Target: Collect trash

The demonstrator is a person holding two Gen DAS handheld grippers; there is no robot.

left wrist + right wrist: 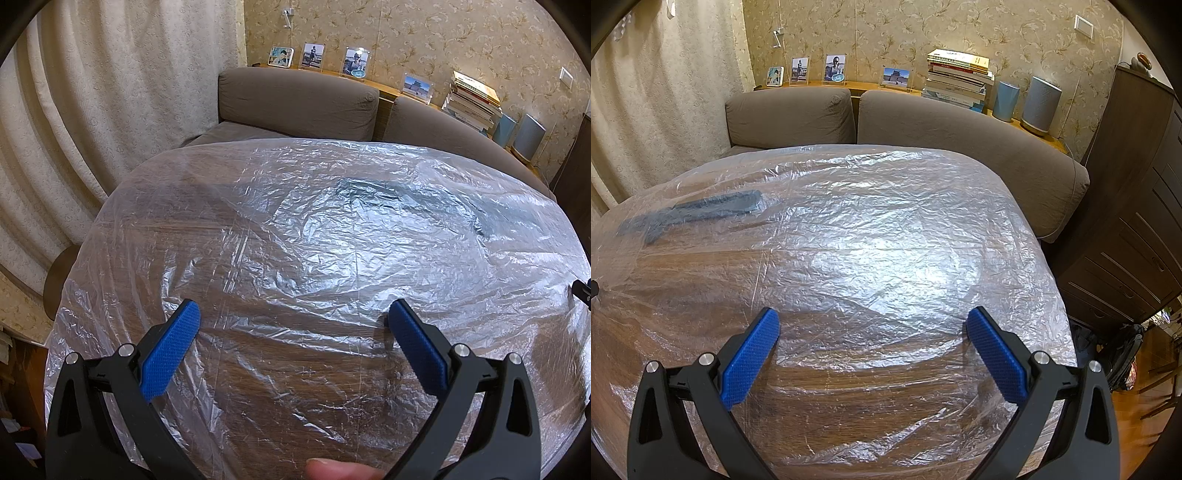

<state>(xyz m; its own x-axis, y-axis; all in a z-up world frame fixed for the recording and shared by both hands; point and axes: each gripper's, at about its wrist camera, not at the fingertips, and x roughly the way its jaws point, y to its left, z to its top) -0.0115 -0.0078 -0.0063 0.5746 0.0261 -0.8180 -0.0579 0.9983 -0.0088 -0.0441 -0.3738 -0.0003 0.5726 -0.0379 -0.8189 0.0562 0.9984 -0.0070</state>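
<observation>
Over the wooden table [849, 373] | left gripper [291, 317] spread wide, holding nothing | right gripper [871, 325] spread wide too, empty | crinkled clear plastic sheet [886, 236] drapes the whole tabletop, dark object [701, 210] beneath its far-left part

The clear, crinkled plastic sheet [886, 221] covered a brown wood-grain table [849, 376]. The sofa [923, 122] was grey-brown, the wallpaper [886, 33] beige with leafy scrolls, the gripper pads [750, 362] blue and textured.
</observation>
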